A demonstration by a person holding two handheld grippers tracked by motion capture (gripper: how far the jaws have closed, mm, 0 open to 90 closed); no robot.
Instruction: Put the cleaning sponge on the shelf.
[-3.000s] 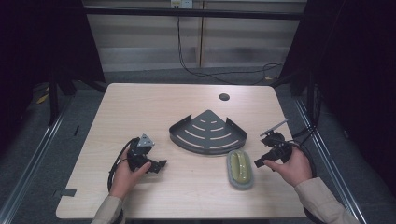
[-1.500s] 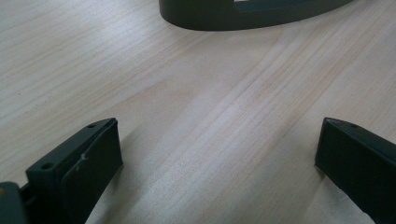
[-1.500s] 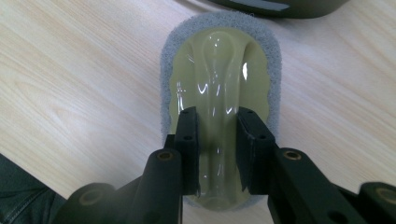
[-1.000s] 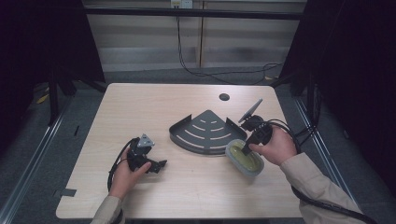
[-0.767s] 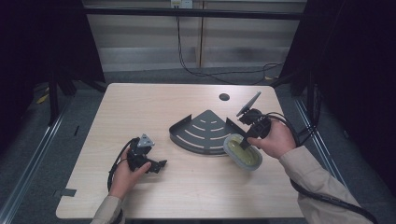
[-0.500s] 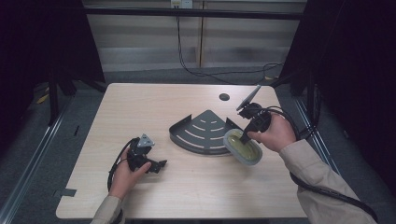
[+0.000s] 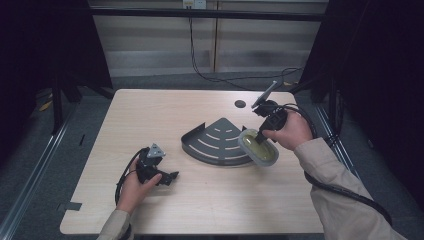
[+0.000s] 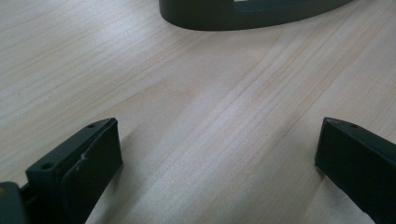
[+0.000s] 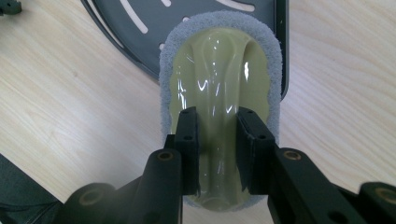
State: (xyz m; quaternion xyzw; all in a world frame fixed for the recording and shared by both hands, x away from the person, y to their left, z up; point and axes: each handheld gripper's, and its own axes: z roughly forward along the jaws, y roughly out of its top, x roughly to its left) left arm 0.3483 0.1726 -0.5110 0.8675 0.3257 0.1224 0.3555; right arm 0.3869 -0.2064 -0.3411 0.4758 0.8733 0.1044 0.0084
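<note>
An oval scrubbing pad (image 7: 258, 147) with a grey felt rim and a glossy yellow-green top (image 9: 220, 88) hangs above the table, its far end over the right corner of a dark grey fan-shaped slotted rack (image 7: 217, 141). My right gripper (image 7: 259, 136) is shut on the pad's raised central ridge, one jaw on each side (image 9: 217, 156). My left gripper (image 7: 170, 177) rests low on the table at the front left, open, with bare wood between its jaws (image 8: 217, 158). The rack's front wall (image 8: 243, 11) lies ahead of it.
The light wooden table (image 7: 150, 110) has a small dark round hole (image 7: 240, 104) near its far right. A cable (image 7: 340, 190) trails from the right gripper past the table's right edge. Dark metal frame rails and grey floor surround the table.
The right gripper went to the pad lying on the table right of the rack, closed on it, lifted it and carried it up and back over the rack's right corner. The left gripper stayed put.
</note>
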